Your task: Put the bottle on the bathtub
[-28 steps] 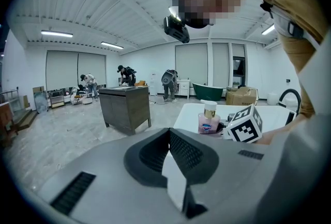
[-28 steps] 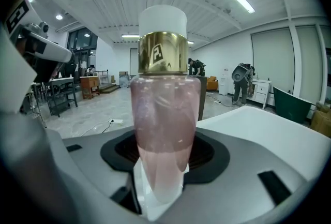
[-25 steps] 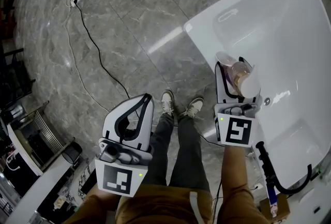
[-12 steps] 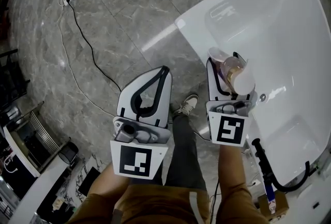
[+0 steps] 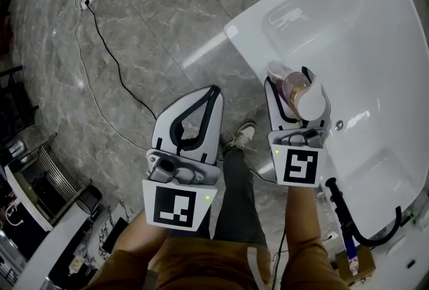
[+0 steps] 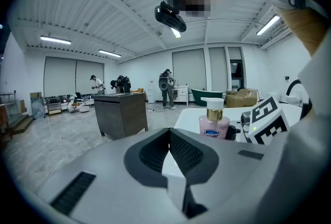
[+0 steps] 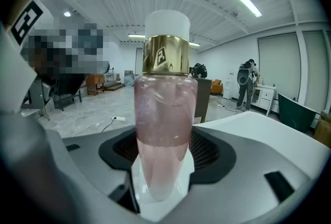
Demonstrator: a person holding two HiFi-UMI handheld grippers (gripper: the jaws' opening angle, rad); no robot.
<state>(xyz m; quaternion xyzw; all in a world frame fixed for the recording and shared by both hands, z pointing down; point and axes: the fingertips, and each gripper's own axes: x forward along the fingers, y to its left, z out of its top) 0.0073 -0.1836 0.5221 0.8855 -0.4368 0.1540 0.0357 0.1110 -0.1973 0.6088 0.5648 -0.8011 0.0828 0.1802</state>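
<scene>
Since a second ago, the left claw [image 5: 211, 94] has come forward and higher in the head view, and the bathtub [image 5: 248, 21] fills more of that view. The right claw [image 5: 288, 81] is clenched on the bottle [image 5: 299, 91], gripping its lower body from both sides. The bottle stands upright with its long axis vertical. Its white pump cap [image 7: 167, 22] and gold collar [image 7: 165, 55] point up toward the head camera, and its base points down. Pink liquid fills the clear body. From above, the bottle hangs over the tub's near rim, held in the claw and not set down. The left claw's jaws are pressed together with nothing between them. It sits beside the right one, over the grey marble floor [image 5: 134, 14], above one shoe [image 5: 242, 134].
</scene>
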